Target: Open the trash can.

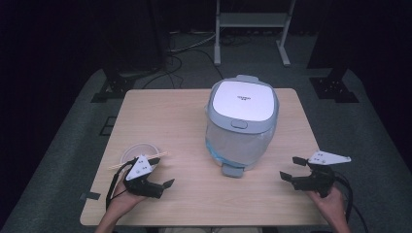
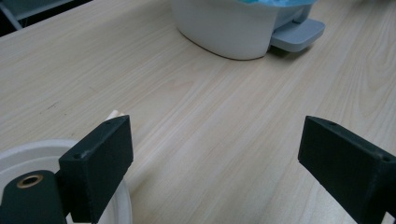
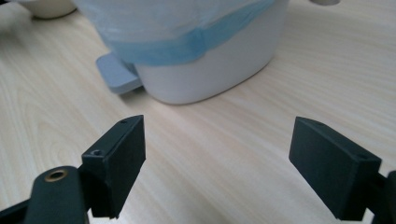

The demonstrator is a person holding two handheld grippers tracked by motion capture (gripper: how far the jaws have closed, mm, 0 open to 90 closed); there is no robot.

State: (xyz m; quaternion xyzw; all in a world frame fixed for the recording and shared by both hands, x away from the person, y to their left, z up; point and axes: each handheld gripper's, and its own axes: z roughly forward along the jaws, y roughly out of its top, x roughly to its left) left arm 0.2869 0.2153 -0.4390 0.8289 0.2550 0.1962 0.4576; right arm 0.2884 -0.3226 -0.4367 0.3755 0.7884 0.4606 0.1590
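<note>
High view: one pale wooden desk (image 1: 184, 121) carries one white and grey pedal bin (image 1: 242, 124) with a closed lid, one white bowl (image 1: 138, 153) and a pair of chopsticks (image 1: 145, 159) lying across the bowl's rim. The bin stands right of the desk's middle, lined with a translucent bag with a blue band, its grey pedal (image 1: 233, 170) facing the near edge. The bowl sits near the front left corner. Two hands come in from the bottom edge, each holding one tool. The left hand-held gripper (image 1: 165, 184) hovers just beside the bowl, jaws wide apart and holding nothing. The right hand-held gripper (image 1: 289, 168) sits near the front right edge, well apart from the bin, jaws likewise spread and bare. Around the desk lies grey carpet with cables; behind it a pale metal stand (image 1: 252, 29) rises in a dark room
</note>
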